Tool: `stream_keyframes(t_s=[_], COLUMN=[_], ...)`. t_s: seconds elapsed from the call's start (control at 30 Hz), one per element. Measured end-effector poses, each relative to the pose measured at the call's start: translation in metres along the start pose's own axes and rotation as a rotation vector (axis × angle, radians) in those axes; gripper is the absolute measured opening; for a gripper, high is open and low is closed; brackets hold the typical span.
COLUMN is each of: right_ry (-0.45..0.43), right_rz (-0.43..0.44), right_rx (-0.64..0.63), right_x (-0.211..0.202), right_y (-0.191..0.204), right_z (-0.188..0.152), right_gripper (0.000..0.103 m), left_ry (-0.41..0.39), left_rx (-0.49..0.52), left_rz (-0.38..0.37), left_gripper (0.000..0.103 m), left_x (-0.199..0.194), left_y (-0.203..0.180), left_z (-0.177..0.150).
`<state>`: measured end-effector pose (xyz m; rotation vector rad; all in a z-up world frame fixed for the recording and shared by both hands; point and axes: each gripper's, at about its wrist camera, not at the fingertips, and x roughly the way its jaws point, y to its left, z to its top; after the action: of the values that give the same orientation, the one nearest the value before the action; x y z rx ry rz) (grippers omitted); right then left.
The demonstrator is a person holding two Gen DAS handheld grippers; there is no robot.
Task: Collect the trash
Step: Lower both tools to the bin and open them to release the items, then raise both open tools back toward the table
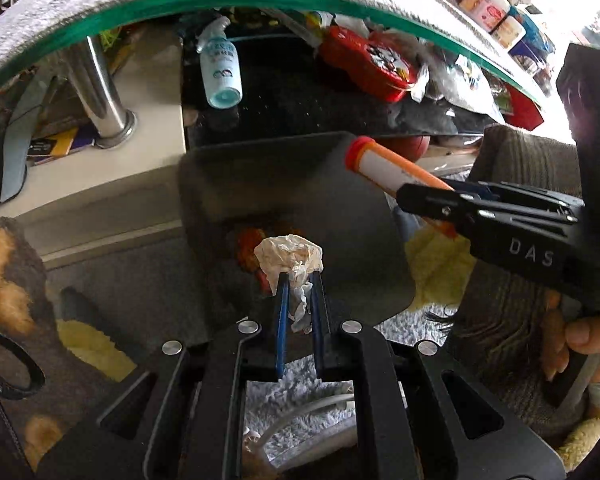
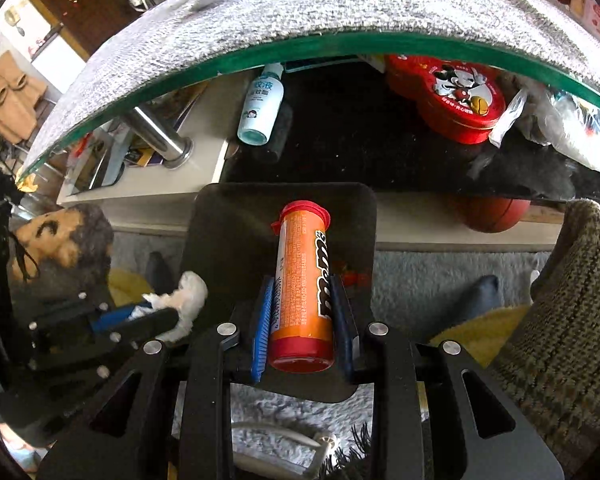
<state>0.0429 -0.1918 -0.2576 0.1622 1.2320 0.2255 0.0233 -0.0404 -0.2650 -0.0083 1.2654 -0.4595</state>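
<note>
Daylit, fisheye-warped edges, blown-out glare upper right.

**Both grippers loaded, pointing steeply down**

The left gripper has its jaws nearly together, pinching a crumpled tissue. At its 2 o'clock, the right gripper holds its jaws partly apart, clamped on an orange tube. A hand grips the right gripper's handle at 4 o'clock in the left wrist view.

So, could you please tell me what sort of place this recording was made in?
Most likely a lived-in home sitting room: a glass-topped low table under a grey cloth, a cluttered shelf below holding a red Mickey Mouse tin and a spray bottle, and shaggy grey carpet on the floor.
</note>
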Motion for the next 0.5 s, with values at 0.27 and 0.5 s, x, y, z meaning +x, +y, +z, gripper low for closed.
stream_keyframes(t_s=[0.27, 0.5], right_ry=[-0.006, -0.032], right_rz=[-0.036, -0.073], right_rx=[0.002, 0.017], right_x=[0.0022, -0.0019], right_y=[0.0013, -0.004], right_z=[0.0021, 0.002], right_gripper=[0.048, 0.069], left_ry=[0.008, -0.008], left_rx=[-0.013, -0.01], left_rz=[0.011, 0.03], left_gripper=[0.023, 0.052], left_x=[0.0032, 0.0006], left_y=[0.0034, 0.004], left_z=[0.0018, 0.0024])
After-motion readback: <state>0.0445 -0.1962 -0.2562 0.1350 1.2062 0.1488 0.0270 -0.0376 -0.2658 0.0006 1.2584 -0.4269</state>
